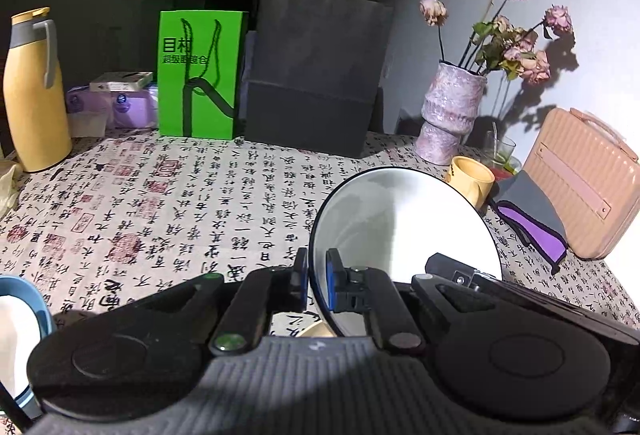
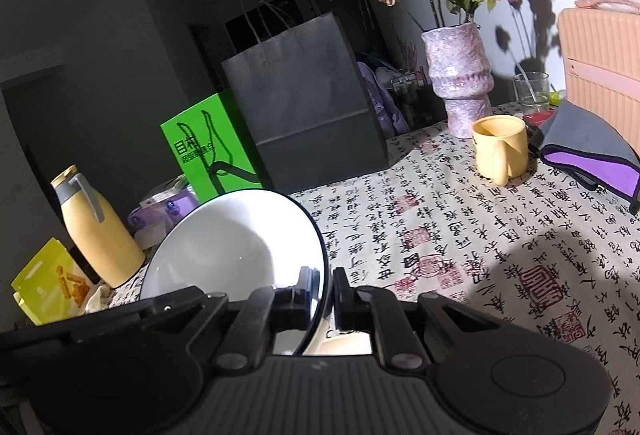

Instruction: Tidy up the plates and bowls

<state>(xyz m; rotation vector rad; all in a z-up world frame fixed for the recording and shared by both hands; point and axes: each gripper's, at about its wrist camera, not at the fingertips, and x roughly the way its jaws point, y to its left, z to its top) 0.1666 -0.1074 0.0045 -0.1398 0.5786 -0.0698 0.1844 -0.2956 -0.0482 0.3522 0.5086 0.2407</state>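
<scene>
- The left hand-held gripper [image 1: 317,281] is clamped tight on the rim of a white, dark-rimmed ceramic bowl [image 1: 404,227]; the bowl's body lies to its right, tilted on edge above the table [image 1: 160,203].
- The right hand-held gripper [image 2: 328,293] pinches a bowl [image 2: 240,243] of the same look, its body to the left.
- Whether both hold one bowl I cannot tell.
- The landmark, a yellow ceramic mug [image 2: 500,149], stands well beyond and to the right.
- A blue-rimmed white dish [image 1: 20,335] lies at the left, nearer the left hand: a likely stacking spot.
</scene>
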